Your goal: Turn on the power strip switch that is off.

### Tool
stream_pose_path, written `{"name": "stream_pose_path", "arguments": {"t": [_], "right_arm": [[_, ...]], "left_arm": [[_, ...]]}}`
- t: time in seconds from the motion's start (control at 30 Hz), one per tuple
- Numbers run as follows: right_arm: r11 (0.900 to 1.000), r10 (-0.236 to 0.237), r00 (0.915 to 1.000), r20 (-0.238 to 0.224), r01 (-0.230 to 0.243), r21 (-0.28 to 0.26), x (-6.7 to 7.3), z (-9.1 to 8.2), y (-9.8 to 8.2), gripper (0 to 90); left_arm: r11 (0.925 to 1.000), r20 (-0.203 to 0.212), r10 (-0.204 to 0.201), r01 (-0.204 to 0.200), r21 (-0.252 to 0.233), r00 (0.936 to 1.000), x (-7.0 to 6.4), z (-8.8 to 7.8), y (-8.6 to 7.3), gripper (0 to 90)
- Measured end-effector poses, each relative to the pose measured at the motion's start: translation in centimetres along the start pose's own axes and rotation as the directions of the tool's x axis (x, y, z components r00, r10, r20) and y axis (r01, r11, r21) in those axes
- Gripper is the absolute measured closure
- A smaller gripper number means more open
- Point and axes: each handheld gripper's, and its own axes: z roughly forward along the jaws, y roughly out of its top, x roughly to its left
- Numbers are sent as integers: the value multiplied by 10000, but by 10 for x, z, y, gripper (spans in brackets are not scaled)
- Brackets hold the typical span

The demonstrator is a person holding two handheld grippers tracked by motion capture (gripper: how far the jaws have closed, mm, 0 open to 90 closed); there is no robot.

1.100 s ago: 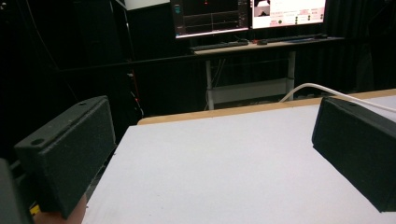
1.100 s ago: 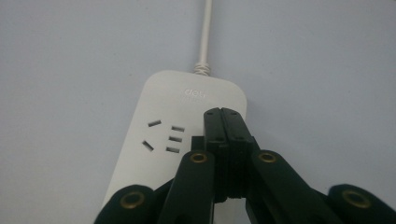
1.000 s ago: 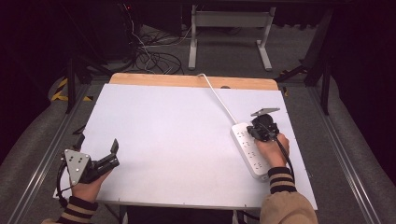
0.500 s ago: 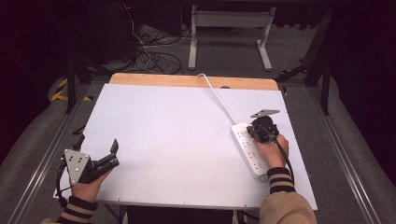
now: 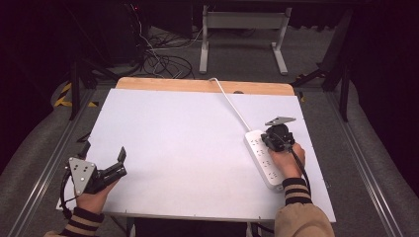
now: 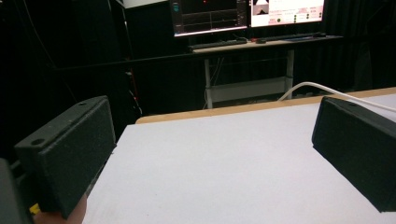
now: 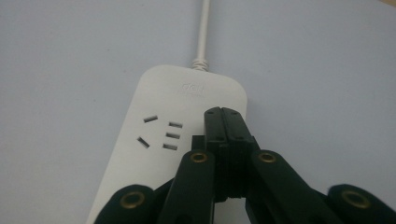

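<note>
**My shut tongs sit over the power strip**

My left tongs (image 5: 104, 165) rest at the near left corner of the tabletop (image 5: 188, 143). They are open wide and hold nothing. In the left gripper view I see the two black pads (image 6: 70, 154) far apart, with bare white tabletop between them. These tongs are well away from the work.

The middle of the tabletop is bare white.

The power strip (image 5: 264, 159) lies flat near the right edge of the tabletop. It is long and white with round corners. Its white cord (image 5: 232, 101) runs from its far end to the far edge of the tabletop. In the right gripper view I see small dark slots (image 7: 161, 133) in its top, some straight and some slanted, and a faint mark near the cord end.

My right tongs (image 5: 274, 139) are over the far end of the strip. They are shut tight, pads pressed together, with nothing between them. I cannot tell if the tips touch the strip or hang just above it.

What could go wrong? I think the strip is smooth and light. If I push down off to one side, it could slide or turn. If my tips slip, they could poke into a slot. A pull on the cord could drag the strip too.
</note>
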Motion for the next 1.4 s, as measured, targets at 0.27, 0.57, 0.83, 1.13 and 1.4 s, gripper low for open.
{"name": "stream_pose_path", "arguments": {"t": [0.27, 0.57, 0.83, 1.13, 1.4], "right_arm": [[9999, 148, 9999, -16, -149, -16, -1, 1, -1, 900], [9998, 212, 9998, 37, -212, 3, 0, 1, -1, 900], [9998, 213, 9996, 176, -213, 5, 3, 3, 0, 900], [9999, 97, 9995, 303, -99, 90, 5, 3, 1, 900], [9999, 78, 9992, 402, -83, 126, 6, 3, 2, 900]], "left_arm": [[10000, 23, 43, -43, 29, 10000, 0, 1, -1, 1], [10000, 53, 31, -32, 94, 10000, 0, 2, -1, 1], [10000, 44, -7, 6, 95, 10000, 1, 3, -1, 1], [9999, 35, -5, 4, 103, 10000, 1, 3, -1, 1], [9999, 90, 1, -2, 143, 10000, 0, 3, -1, 1]]}}
